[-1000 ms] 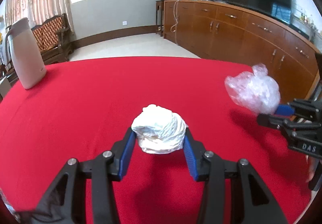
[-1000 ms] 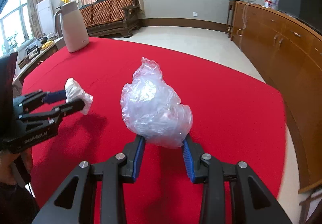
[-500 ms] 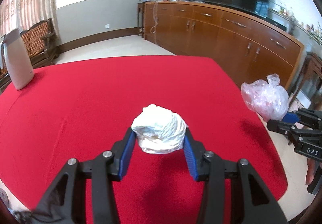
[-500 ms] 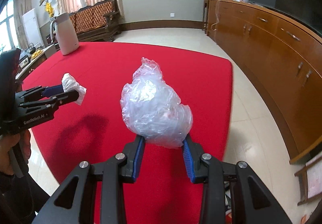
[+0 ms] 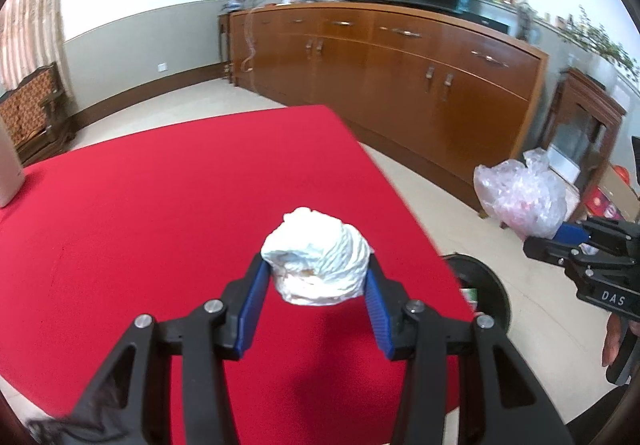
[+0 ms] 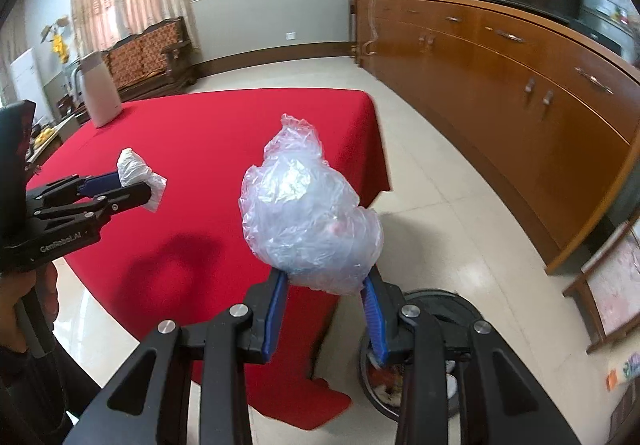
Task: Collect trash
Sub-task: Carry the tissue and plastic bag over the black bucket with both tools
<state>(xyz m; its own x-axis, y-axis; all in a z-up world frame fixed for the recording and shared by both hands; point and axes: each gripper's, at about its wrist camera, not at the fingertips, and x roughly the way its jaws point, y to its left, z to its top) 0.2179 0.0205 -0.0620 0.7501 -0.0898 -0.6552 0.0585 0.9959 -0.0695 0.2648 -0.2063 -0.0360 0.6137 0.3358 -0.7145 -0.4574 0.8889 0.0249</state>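
A: What does the left gripper (image 5: 316,281) hold?
B: A crumpled white paper wad (image 5: 318,257) — twisted folds, pinched between both blue pads, above the corner of the red tablecloth (image 5: 160,205).
A: And the right gripper (image 6: 324,303)?
B: Its jaws are closed partway on a wrinkled clear plastic bag (image 6: 308,213), faintly pink inside — held over the floor, above a round black bin (image 6: 444,305).

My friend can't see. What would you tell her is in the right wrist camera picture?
The right gripper squeezes a crumpled clear plastic bag above the floor, just past the corner of a red tablecloth. Below it sits a round black trash bin. To the left, the left gripper holds a wad of white paper over the table.
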